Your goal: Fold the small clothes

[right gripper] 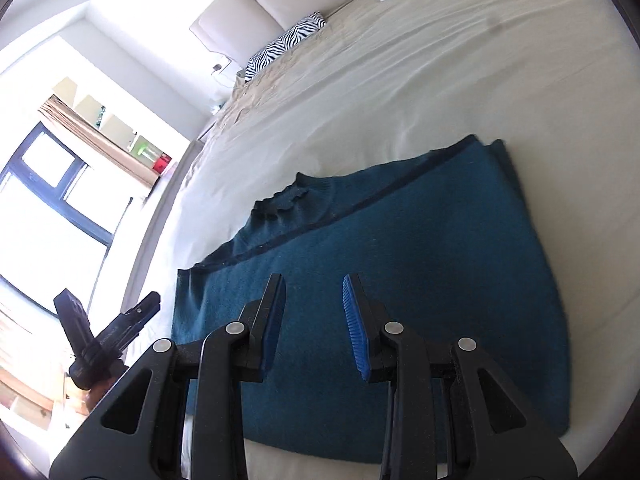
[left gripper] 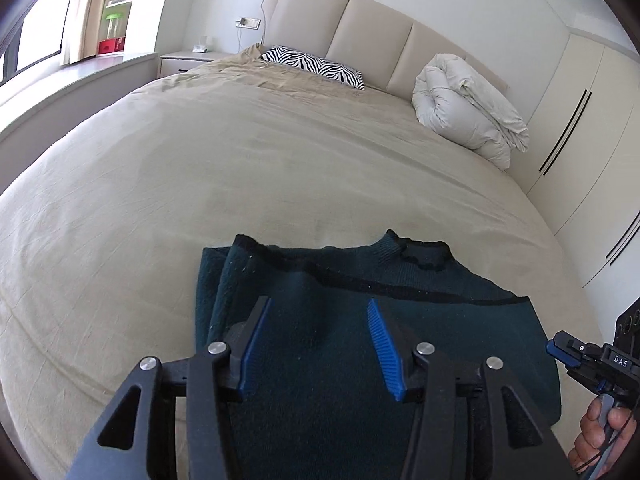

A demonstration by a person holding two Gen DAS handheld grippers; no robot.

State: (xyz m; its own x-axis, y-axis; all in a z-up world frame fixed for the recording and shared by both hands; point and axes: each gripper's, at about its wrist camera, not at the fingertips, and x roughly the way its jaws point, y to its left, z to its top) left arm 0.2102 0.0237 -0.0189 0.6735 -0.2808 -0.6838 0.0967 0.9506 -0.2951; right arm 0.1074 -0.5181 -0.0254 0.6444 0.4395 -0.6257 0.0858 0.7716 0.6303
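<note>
A dark teal knitted sweater [left gripper: 440, 320] lies folded flat on the beige bed [left gripper: 240, 180], collar at its far edge and a dark seam across it. My left gripper [left gripper: 319, 302] hovers over the sweater's left part, its blue pads apart with nothing between them. In the right wrist view my right gripper [right gripper: 314, 278] is open above the sweater [right gripper: 420, 240], also with nothing between its pads. Each gripper shows in the other's view: the right gripper [left gripper: 560, 350] at the sweater's right edge with a hand [left gripper: 596, 428] on its grip, the left gripper [right gripper: 110, 300] at the left.
A zebra pillow [left gripper: 316, 66] and a rolled white duvet [left gripper: 468, 112] lie by the padded headboard [left gripper: 360, 24]. Wardrobe doors [left gripper: 580, 140] stand along the bed's right side, a nightstand [left gripper: 188, 60] and a window ledge [left gripper: 80, 76] on the left. Bare sheet [right gripper: 440, 60] stretches beyond the sweater.
</note>
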